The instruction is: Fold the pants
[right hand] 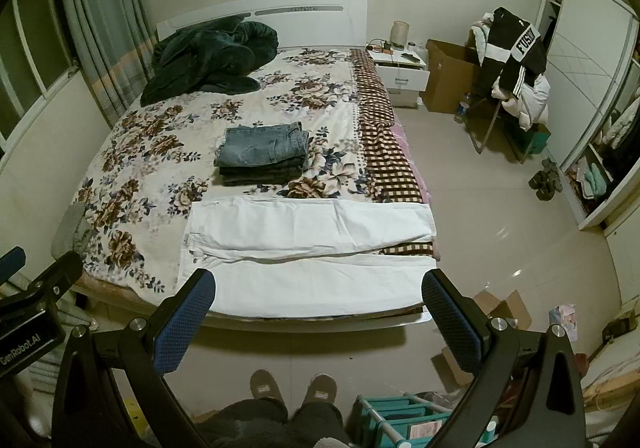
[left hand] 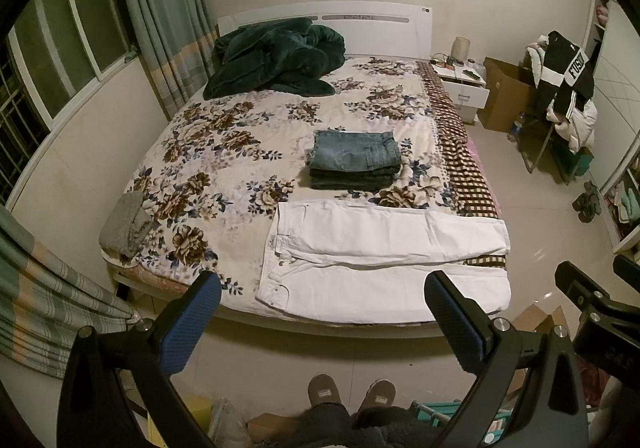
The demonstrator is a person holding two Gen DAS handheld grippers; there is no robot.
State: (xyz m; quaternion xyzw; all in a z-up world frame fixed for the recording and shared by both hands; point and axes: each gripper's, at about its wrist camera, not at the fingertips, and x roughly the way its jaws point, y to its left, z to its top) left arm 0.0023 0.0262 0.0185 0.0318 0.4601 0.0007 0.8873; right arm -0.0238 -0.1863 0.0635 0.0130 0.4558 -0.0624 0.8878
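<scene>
At the bed's near edge, lower middle of both views: white pants lie spread flat, waist toward the left, both legs running right, a narrow gap between them showing the checked blanket.
Step in hand: start of the fold, as I judge it; the pants are laid out but no leg is brought over yet.
Left tool: released, fingers spread wide, holding nothing, above the floor short of the bed.
Right tool: released as well, empty, hanging over the near leg's edge.
Next move: likely each tool takes the near leg, one by the waist, one by the cuff, and lays it over the far leg.
Edges: the near leg lies close along the mattress edge; the cuffs reach the right corner, so a careless pull could slide cloth off.
Open room: bare flowered sheet to the left; folded jeans stacked just beyond the far leg; dark green blanket well apart at the headboard.
</scene>
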